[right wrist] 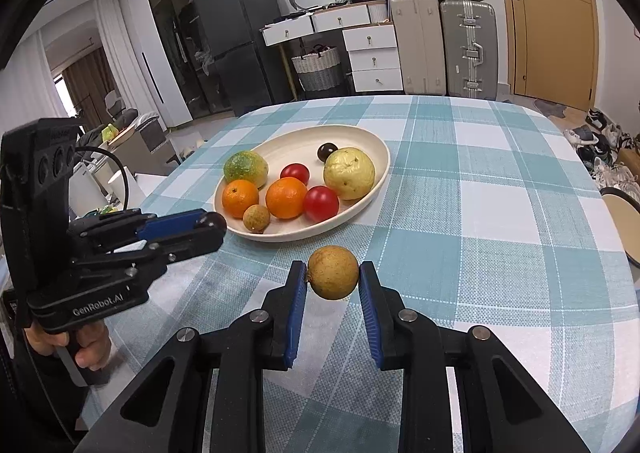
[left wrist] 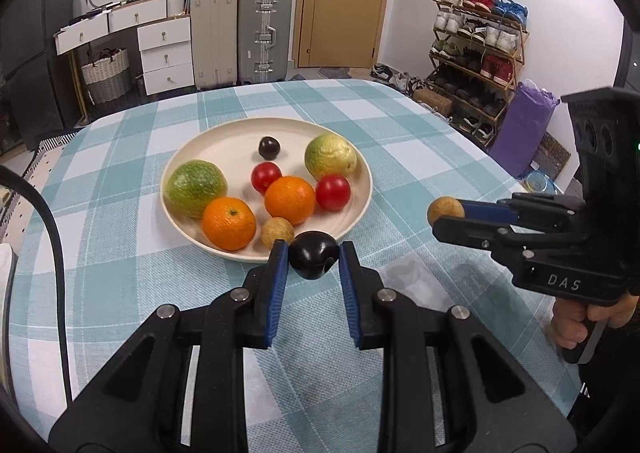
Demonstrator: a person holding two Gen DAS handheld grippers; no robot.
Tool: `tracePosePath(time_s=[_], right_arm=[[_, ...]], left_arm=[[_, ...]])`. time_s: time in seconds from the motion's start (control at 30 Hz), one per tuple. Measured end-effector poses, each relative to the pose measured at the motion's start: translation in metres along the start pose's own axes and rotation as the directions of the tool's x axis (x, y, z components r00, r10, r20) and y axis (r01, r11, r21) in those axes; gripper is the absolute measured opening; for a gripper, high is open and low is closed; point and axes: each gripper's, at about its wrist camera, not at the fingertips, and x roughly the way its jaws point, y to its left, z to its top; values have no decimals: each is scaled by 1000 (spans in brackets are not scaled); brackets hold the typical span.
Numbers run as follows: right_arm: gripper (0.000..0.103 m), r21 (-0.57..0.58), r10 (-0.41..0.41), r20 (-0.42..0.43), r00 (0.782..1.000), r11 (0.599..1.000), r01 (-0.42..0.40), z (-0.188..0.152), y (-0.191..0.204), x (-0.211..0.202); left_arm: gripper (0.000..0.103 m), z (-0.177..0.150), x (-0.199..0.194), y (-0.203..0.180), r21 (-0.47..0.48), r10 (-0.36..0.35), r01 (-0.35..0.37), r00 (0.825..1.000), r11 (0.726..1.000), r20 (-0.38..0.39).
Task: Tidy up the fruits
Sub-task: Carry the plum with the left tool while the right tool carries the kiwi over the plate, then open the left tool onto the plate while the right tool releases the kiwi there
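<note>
Fruit fills both views. In the left wrist view, the left gripper (left wrist: 313, 255) is clenched on a dark plum (left wrist: 313, 260), the blue pads pressing its two sides at the very tips, the fruit clear of the checked tablecloth (left wrist: 420, 141). Just beyond the jaws lies the cream plate (left wrist: 224, 141), holding two oranges (left wrist: 229, 223), two red tomatoes (left wrist: 333, 192), a green-yellow guava (left wrist: 330, 156), a greener fruit (left wrist: 196, 188), a small brown longan (left wrist: 277, 232) and a small dark fruit (left wrist: 269, 147). To the right of the jaws the right gripper (left wrist: 448, 215) reaches in from the side, grasping a brown round fruit (left wrist: 442, 207) at its tips.

In the right wrist view, the right gripper (right wrist: 333, 273) grips that brown round fruit (right wrist: 333, 273) between its pads, lifted above the cloth (right wrist: 500, 193). The plate (right wrist: 360, 133) sits ahead of the jaws and a little left. Left of the jaws, the left gripper (right wrist: 214, 227), held by a hand (right wrist: 86, 349), pinches the plum (right wrist: 216, 222) near the plate's near-left rim.
</note>
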Motion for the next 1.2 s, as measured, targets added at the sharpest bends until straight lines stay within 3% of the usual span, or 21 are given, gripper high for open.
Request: tracePosePath(time_s=[0.33,0.83,1.2], right_arm=[[27,-40,-3,13,1000,999,3,12,12,4],[27,-77,26,10,1000,997,-26,51,27,38],[27,-73,25,-5,1000,997,-26,66,22,69]], left_arm=[[23,14,-13,25,-42,23,-20,998,999,62],[23,35,9,44,-93,40,-34,997,995,64],[23,47,37,41,-55,43,-40,998,998,52]])
